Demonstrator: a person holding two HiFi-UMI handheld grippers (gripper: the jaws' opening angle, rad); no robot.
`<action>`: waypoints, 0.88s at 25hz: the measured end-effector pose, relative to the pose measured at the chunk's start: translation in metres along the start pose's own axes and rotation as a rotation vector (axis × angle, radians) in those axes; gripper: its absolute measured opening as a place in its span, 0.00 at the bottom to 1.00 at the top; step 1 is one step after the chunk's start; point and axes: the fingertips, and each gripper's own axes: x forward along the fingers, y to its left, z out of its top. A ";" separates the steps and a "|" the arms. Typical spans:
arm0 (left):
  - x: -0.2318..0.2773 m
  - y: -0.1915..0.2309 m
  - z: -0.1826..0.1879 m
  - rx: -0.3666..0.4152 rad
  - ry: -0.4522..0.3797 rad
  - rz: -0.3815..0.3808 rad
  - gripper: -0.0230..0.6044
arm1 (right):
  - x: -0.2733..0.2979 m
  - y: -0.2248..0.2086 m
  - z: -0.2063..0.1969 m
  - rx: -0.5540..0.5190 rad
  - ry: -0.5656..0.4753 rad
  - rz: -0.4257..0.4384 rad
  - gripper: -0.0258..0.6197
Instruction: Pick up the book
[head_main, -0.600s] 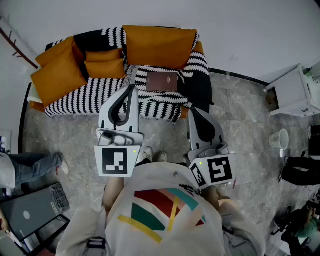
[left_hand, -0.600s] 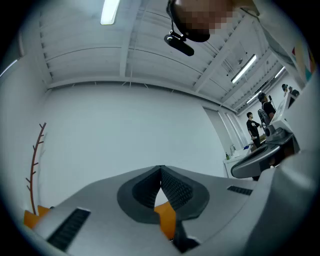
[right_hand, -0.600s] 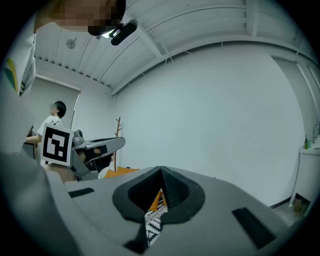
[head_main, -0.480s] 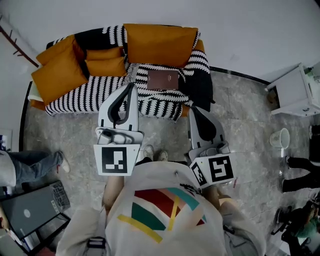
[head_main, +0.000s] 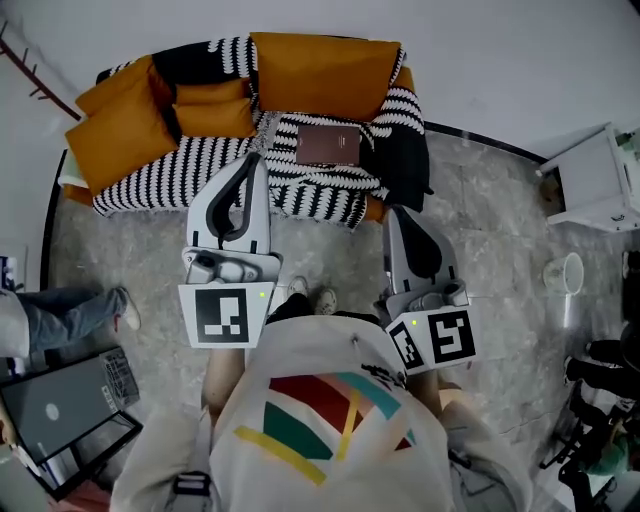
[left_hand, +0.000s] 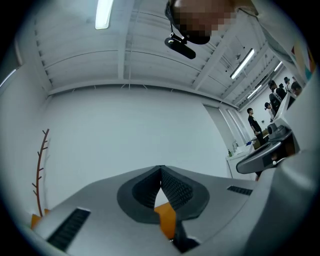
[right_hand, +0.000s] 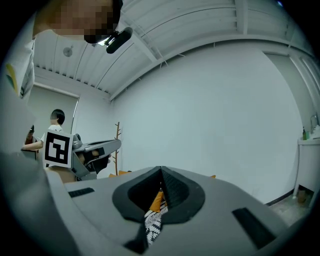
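Note:
A dark brown book (head_main: 328, 145) lies flat on the seat of a sofa (head_main: 180, 175) draped in a black-and-white striped blanket, in front of a large orange cushion (head_main: 320, 72). My left gripper (head_main: 258, 160) hovers over the seat's front, just left of the book and short of it, its jaws shut and empty. My right gripper (head_main: 393, 211) hangs lower, over the floor off the sofa's front right corner, also shut and empty. In the left gripper view, that left gripper (left_hand: 161, 170) faces a white wall. The right gripper view shows the right gripper (right_hand: 161, 171) with orange cushion and striped blanket beyond the tips.
More orange cushions (head_main: 125, 130) fill the sofa's left end. A white side table (head_main: 590, 185) and a white cup (head_main: 563, 272) stand at the right. A bystander's legs (head_main: 65, 308) and a grey laptop (head_main: 55, 412) are at the left. My shoes (head_main: 310, 297) stand on the marbled floor.
The sofa and book have slid slightly up the picture. The left gripper edged forward a little. The bystander's legs at the left shifted. Both grippers stay shut.

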 end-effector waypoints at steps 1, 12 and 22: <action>-0.003 -0.002 0.000 -0.001 -0.003 0.005 0.05 | -0.004 0.000 -0.002 -0.004 -0.004 0.014 0.06; -0.002 -0.020 -0.004 0.018 0.007 -0.014 0.05 | -0.022 -0.002 -0.024 0.000 0.056 0.044 0.06; 0.039 -0.015 -0.027 -0.028 0.009 -0.040 0.05 | 0.005 -0.027 -0.036 0.016 0.094 0.011 0.06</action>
